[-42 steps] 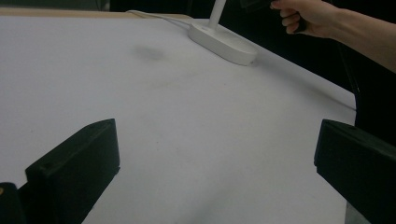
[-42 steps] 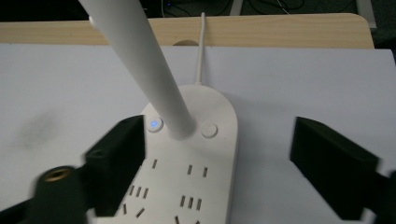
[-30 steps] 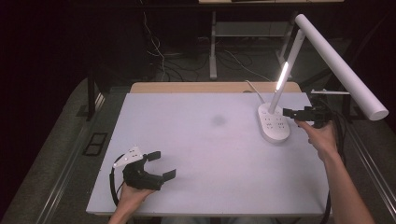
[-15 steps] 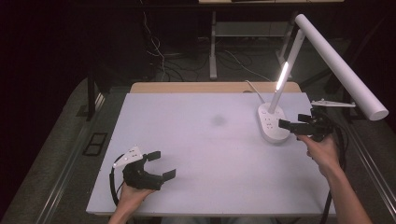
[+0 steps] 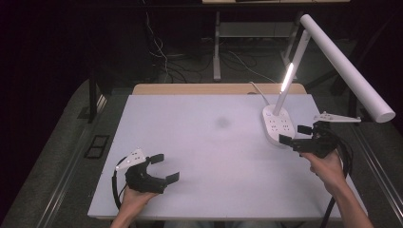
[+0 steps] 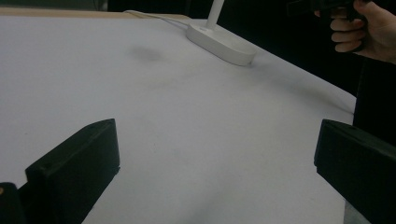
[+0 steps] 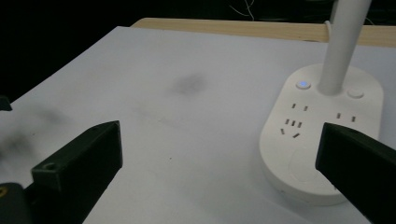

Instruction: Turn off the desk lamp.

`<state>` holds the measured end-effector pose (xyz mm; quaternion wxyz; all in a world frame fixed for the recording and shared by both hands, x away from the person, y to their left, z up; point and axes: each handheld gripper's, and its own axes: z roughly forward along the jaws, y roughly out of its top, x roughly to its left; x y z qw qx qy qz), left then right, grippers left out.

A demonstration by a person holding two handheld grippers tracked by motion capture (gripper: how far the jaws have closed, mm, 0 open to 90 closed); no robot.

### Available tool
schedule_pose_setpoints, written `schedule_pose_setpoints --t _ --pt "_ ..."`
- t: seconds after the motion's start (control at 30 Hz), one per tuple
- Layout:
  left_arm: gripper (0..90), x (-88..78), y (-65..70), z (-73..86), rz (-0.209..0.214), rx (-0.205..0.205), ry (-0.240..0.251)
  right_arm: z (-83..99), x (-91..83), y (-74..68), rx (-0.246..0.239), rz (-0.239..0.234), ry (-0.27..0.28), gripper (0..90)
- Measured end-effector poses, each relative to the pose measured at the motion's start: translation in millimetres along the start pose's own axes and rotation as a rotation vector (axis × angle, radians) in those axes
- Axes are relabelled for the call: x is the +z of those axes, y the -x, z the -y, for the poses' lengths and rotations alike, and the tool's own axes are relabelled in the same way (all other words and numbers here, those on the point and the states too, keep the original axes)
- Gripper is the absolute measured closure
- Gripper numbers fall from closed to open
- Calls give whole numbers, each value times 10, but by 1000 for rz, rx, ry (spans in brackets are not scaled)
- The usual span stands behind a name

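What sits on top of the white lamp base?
On the lamp base, a white stem rises from the far end, flanked by a blue-lit button and an unlit button, with socket slots nearer. The right gripper covers the base's near right corner.

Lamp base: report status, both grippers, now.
Left gripper open, empty, near front-left of table. Right gripper open, empty, right beside lamp base, not clearly touching. Lamp lit, blue button glowing. Nothing between right gripper and base.
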<state>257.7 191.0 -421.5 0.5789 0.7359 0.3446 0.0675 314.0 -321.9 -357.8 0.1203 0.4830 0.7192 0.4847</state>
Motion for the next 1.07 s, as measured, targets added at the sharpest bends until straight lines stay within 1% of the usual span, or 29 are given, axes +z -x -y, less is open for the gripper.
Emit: schedule_pose_setpoints --t 0.07,0.17,0.23,0.27,0.33,0.43,0.53,0.6,0.7,0.8,0.87,0.97,1.0,1.07 --pt "0 -2 -2 0 -1 0 1 36 1 -34 -5 -11 -2 7" --pt "0 -4 -1 -2 -1 -3 5 96 6 -101 -19 -16 -2 7" --pt "0 -5 -2 -2 -2 -1 3 146 7 -148 -32 -4 -8 7" --pt "0 -5 -2 -1 -1 -1 2 177 11 -166 -41 -6 -5 7" --pt "0 -5 -1 -2 -1 0 2 236 10 -202 -47 -20 3 7" --pt "0 -5 1 -2 -1 0 0 328 5 -248 -43 -50 19 7" --pt "0 -4 1 -2 -2 3 -2 426 11 -302 -38 -73 20 7" --pt "0 -2 -3 -3 0 7 -3 484 25 -340 -59 -87 21 7" --pt "0 -3 -1 -2 1 7 -3 565 49 -402 -69 -104 24 7" --pt "0 -6 -2 -2 1 8 -5 668 83 -448 -74 -117 10 7" --pt "0 -6 -2 -1 2 7 -5 746 116 -466 -91 -116 -3 7" --pt "0 -3 -2 -2 2 9 -8 858 150 -472 -90 -120 -12 7" --pt "0 1 -1 -2 3 7 -7 880 158 -473 -90 -122 -20 7" --pt "0 4 0 -3 3 5 -8 897 161 -486 -105 -117 -29 7"
